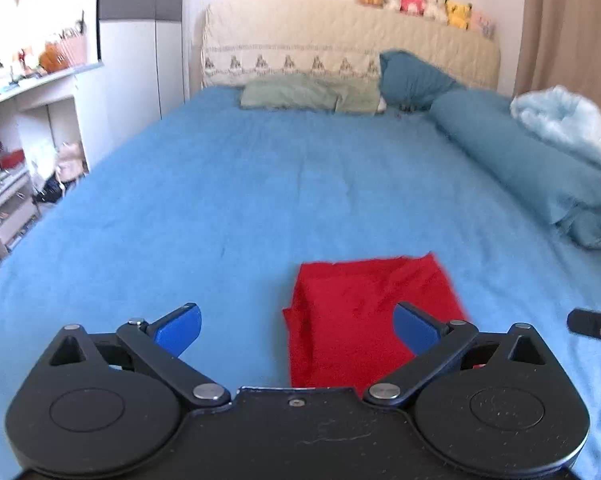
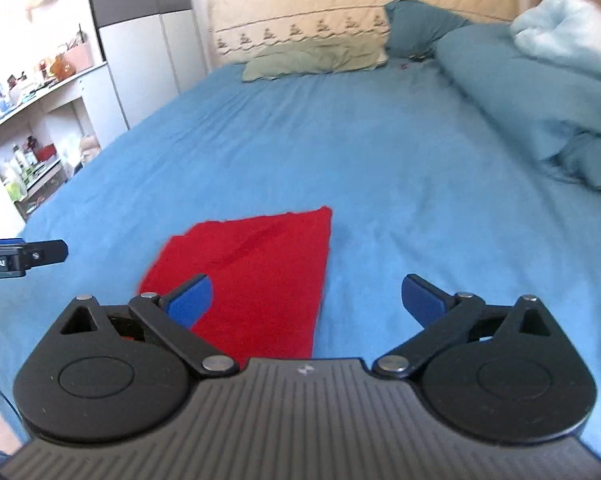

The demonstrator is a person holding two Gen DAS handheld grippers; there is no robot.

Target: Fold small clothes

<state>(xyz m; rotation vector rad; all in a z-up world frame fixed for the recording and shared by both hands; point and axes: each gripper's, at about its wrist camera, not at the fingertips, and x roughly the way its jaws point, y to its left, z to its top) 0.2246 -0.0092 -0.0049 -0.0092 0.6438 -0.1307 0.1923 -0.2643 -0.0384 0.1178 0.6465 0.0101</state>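
Left wrist view, nearest the lens: left gripper, black body filling the lower frame, blue pads spread as wide apart as they go, nothing between them and nothing touched. Blue left pad sits at 8 o'clock of frame centre, over bare sheet. Red garment lies flat on the blue bedsheet at 5 o'clock, folded into a rough rectangle with one diagonal crease; its near edge is hidden behind the gripper body and the right pad overlaps its right side in the picture, above the cloth rather than on it. At 3 o'clock, frame edge, the tip of the right gripper shows. Far field, left to right: cluttered shelves at 9 o'clock, green pillow and cream headboard at 12, plush toys along the top, rolled teal duvet at 2 o'clock. Right wrist view: right gripper, jaws likewise wide apart and empty. The left gripper enters at 9 o'clock. Red garment lies at 7 o'clock of centre, left pad overlapping its near-left corner in the picture; right pad over bare sheet. Both frames slightly blurred.
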